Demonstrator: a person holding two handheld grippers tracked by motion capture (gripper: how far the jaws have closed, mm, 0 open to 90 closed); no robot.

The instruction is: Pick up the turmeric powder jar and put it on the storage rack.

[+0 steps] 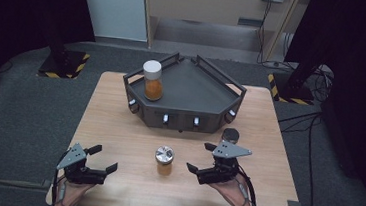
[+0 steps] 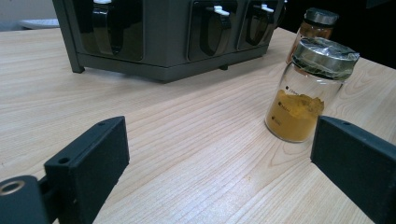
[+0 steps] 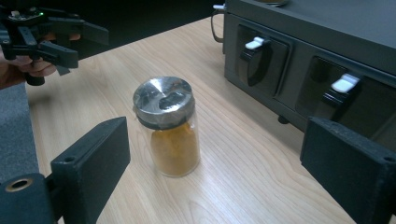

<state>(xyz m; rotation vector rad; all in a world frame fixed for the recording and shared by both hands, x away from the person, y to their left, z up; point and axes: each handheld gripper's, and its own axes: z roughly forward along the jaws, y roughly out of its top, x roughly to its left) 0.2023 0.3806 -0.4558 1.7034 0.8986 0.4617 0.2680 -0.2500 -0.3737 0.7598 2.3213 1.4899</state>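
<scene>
Two grippers: left gripper (image 1: 96, 163) and right gripper (image 1: 201, 157), both with jaws spread wide, gripping nothing, above the table (image 1: 118, 127).
Left gripper view: silver-lidded jar (image 2: 303, 91) stands upright just inside the right jaw, ahead of it; a second spice jar (image 2: 314, 28) with a dark lid stands farther beyond.
Silver-lidded jar: glass, roughly half full of orange-yellow powder.
Right gripper view: same jar ahead between the jaws, nearer the left one, apart from both; rack front with white latches (image 3: 344, 84) beyond the right jaw.
High view: dark rack (image 1: 187, 91) carries a white-capped jar (image 1: 153, 80) of orange powder on its left side.
</scene>
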